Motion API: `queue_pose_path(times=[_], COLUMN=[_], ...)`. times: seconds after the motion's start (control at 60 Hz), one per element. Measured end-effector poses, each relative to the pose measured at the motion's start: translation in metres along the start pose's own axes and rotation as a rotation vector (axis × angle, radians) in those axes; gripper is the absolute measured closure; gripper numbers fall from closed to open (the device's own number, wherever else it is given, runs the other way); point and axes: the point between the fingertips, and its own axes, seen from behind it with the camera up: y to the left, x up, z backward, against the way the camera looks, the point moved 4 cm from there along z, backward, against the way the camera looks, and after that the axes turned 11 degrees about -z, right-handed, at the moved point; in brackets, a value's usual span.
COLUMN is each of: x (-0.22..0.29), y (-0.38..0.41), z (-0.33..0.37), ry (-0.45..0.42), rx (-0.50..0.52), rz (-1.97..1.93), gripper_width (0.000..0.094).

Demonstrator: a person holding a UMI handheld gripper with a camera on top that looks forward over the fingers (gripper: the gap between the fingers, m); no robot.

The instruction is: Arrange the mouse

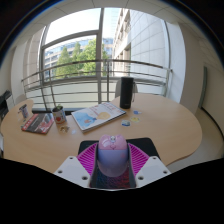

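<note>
A pale pink-lilac computer mouse [112, 155] sits between my two fingers, with its nose pointing away from me. My gripper [112, 166] is shut on it, and the magenta pads [90, 160] press on both of its sides. Under the mouse and the fingers lies a black mouse mat [144, 147] at the near edge of the round wooden table [165, 122]. I cannot tell whether the mouse rests on the mat or hangs just above it.
Beyond the mat lie an open magazine [97, 116] and small bits [124, 122]. A black cylinder [126, 93] stands at the back. A can [60, 115] and a red-grey device [38, 123] sit to the left. Windows and a railing lie behind.
</note>
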Motion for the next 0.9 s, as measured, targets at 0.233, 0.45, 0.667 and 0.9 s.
queue_pose_path(times=[0.233, 0.45, 0.667, 0.9], x=[-0.068, -0.066, -0.044, -0.034], y=[-0.05, -0.051, -0.048, -0.042], z=[-0.047, -0.027, 0.052, 0.169], ry=[0.171, 0.184, 0.139, 0.089], rx=[-0.006, -0.004, -0.056, -0.089], rz=[0.004, 0.008, 0.034, 0.056], gripper_width=[0.0398, 0.0113, 0.0092, 0.009])
